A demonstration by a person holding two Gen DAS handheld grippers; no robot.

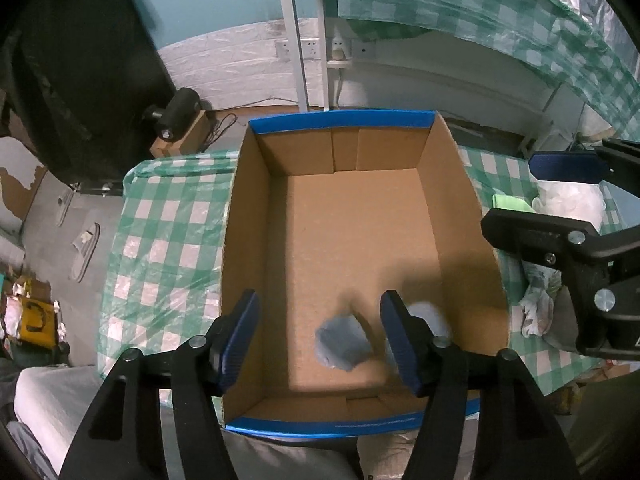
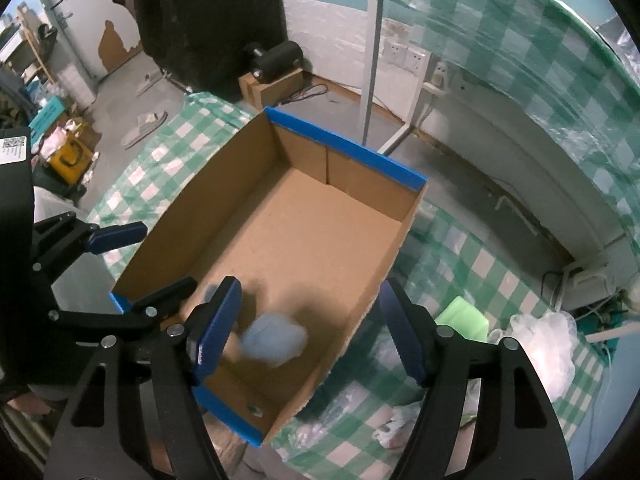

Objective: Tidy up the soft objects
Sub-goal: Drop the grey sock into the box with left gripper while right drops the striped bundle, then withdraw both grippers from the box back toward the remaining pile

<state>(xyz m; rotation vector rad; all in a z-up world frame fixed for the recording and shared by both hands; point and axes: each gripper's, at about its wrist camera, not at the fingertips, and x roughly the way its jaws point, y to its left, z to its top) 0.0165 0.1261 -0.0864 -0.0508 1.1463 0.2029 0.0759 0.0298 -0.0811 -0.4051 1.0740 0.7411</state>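
Observation:
An open cardboard box [image 1: 352, 240] with blue-taped rims stands on a green checked tablecloth [image 1: 160, 248]. In the left wrist view my left gripper [image 1: 320, 340] hangs open over the box's near end. A blurred grey-blue soft lump [image 1: 342, 346] shows between its fingers, apart from both pads. A paler blue soft lump [image 1: 430, 314] peeks from behind the right finger. In the right wrist view my right gripper [image 2: 308, 332] is open above the box [image 2: 304, 240], with the pale blue lump [image 2: 276, 336] blurred below it and touching neither pad. The left gripper [image 2: 164, 258] appears at the left, the right gripper [image 1: 510, 194] at the right edge.
Right of the box lie a white plastic bag [image 2: 548, 344], a light green soft piece [image 2: 464, 318] and crumpled wrappers [image 1: 536, 308]. Slippers [image 1: 86, 256] lie on the floor to the left. White table legs [image 1: 294, 40] and a second checked table stand behind.

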